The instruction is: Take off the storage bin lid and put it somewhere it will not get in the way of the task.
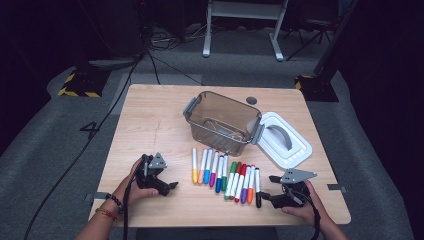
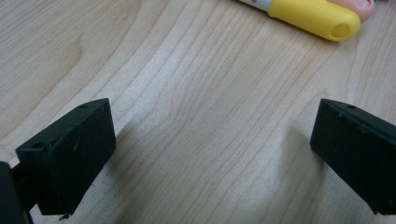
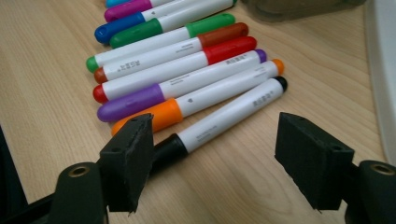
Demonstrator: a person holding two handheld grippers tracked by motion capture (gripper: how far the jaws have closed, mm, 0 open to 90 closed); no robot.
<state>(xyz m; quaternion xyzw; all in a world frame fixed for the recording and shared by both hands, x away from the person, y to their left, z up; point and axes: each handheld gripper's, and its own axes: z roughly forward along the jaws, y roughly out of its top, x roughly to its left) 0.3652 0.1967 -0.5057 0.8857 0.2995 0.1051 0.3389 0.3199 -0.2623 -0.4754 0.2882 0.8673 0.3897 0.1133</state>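
A row of several coloured markers (image 1: 225, 175) lies on the wooden table (image 1: 150, 130) in front of a tinted clear bin (image 1: 190, 111). My left gripper (image 1: 172, 186) rests low at the left of the row, open; in the left gripper view (image 2: 212, 130) bare wood lies between its jaws, and a yellow marker cap (image 2: 313, 16) shows beyond. My right gripper (image 1: 265, 196) is open at the row's right end. In the right gripper view (image 3: 215, 135) the black marker (image 3: 229, 116) lies between the spread jaws, its cap beside the left jaw, with the orange marker (image 3: 154, 116) next to it.
The bin's white lid (image 1: 285, 142) with a grey handle lies right of the bin, near the table's right edge. A small round hole cover (image 1: 251, 100) sits behind the bin. Cables run over the grey floor at the back left.
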